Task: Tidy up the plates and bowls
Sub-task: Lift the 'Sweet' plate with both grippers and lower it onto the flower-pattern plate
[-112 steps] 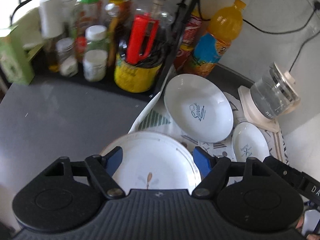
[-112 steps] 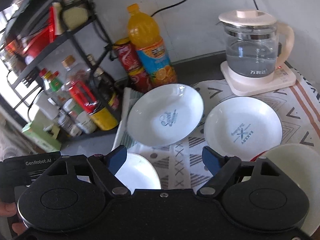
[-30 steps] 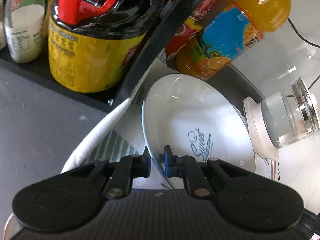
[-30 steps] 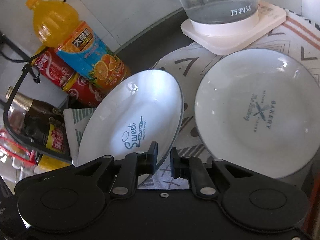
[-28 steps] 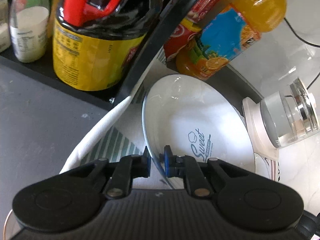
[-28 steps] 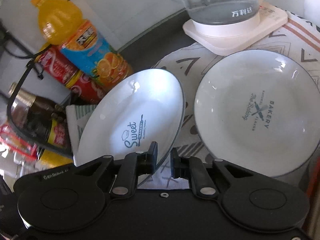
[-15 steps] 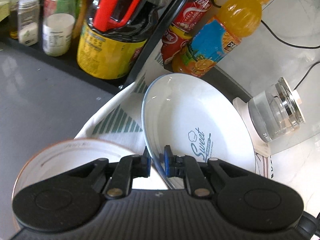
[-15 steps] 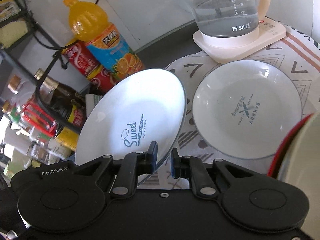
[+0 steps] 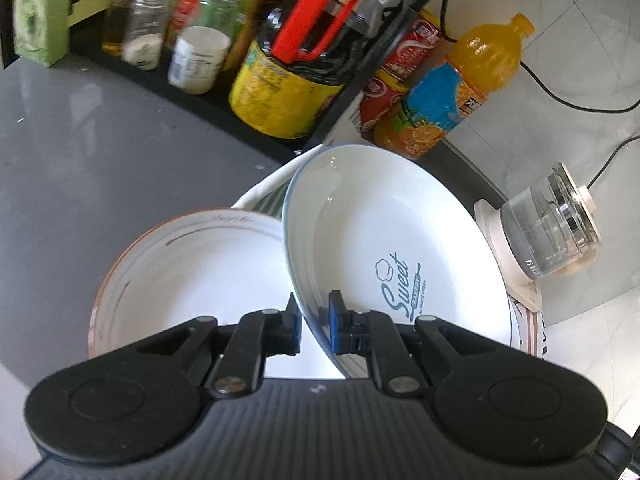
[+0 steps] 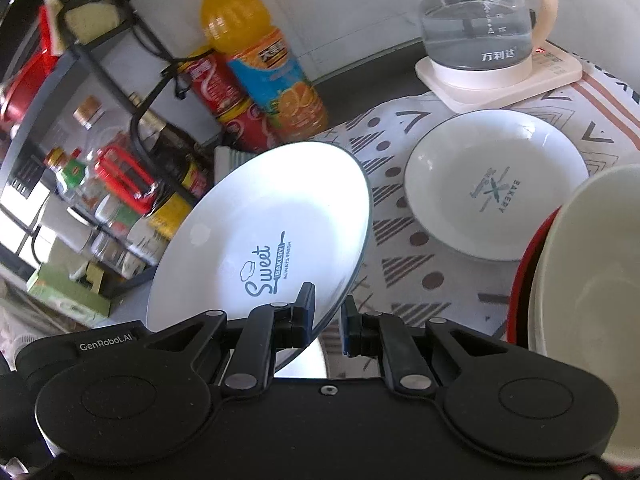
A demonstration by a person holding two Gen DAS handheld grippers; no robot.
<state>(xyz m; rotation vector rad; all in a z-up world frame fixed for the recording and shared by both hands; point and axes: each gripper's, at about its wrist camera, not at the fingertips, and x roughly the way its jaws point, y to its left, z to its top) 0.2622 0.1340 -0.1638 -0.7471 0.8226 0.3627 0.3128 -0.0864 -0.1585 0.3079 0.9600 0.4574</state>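
Note:
A white "Sweet Bakery" plate [image 9: 380, 240] [image 10: 260, 236] is held off the table, tilted. My left gripper [image 9: 314, 326] is shut on its near rim, and my right gripper [image 10: 326, 326] is shut on its rim from the other side. Below the left gripper lies a white plate with a brown rim [image 9: 192, 264]. A second white "Bakery" plate [image 10: 496, 184] lies flat on the patterned cloth [image 10: 404, 276]. A cream bowl with a red outside [image 10: 588, 304] is close at the right.
A black rack [image 9: 360, 68] holds sauce bottles and jars [image 9: 288, 76]. An orange juice bottle [image 10: 264, 64] and red cans [image 10: 224, 100] stand behind. A glass kettle on a white base [image 10: 488, 32] sits at the back right, with cables along the wall.
Both grippers have lifted the Sweet plate higher and pulled back toward me. The brown-rimmed plate and the cream bowl now show more fully below.

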